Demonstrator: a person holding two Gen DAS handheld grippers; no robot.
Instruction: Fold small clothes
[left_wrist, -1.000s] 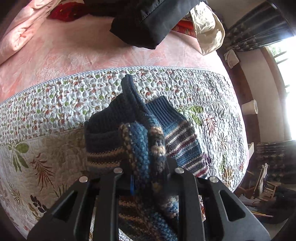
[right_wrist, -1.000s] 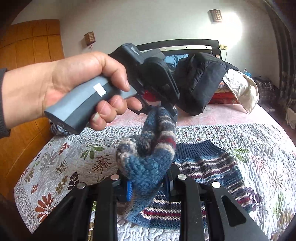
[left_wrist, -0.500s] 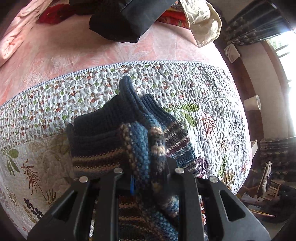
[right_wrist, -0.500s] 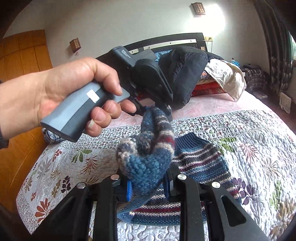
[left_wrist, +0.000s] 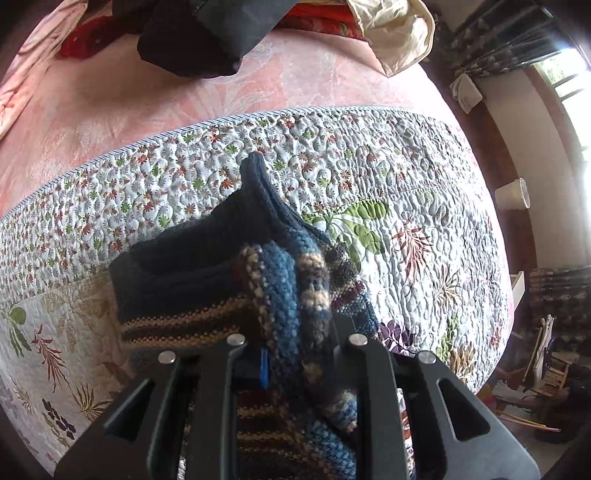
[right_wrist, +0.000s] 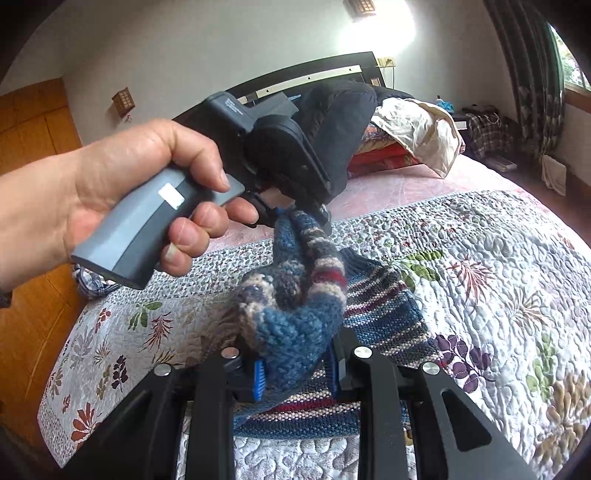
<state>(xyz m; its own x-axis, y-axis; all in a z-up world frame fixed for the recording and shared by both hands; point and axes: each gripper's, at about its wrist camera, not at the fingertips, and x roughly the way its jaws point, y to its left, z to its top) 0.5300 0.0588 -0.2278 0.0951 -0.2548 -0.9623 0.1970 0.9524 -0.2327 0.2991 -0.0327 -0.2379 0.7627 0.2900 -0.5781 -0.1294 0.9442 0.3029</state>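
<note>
A small knitted sweater (right_wrist: 384, 314), striped blue, beige and maroon with a navy ribbed hem, lies partly on the floral quilt (right_wrist: 480, 280). My right gripper (right_wrist: 295, 363) is shut on a thick bunched edge of it, lifted off the quilt. That same edge runs up to my left gripper (right_wrist: 295, 218), held by a hand (right_wrist: 110, 184) and shut on its other end. In the left wrist view my left gripper (left_wrist: 295, 341) is clamped on the bunched knit, and the sweater's navy part (left_wrist: 184, 266) sags folded over the quilt (left_wrist: 369, 155) beyond it.
Near the headboard a black bag (right_wrist: 332, 122), a cream cloth (right_wrist: 417, 129) and red bedding are piled on the pink sheet (left_wrist: 184, 96). A wooden door (right_wrist: 29, 147) stands left of the bed. The bed's right edge drops to a cluttered floor (left_wrist: 546, 369).
Both grippers kept their hold on the knitted edge. They moved across the bed together, and the sweater's navy part has drawn in closer under the left gripper.
</note>
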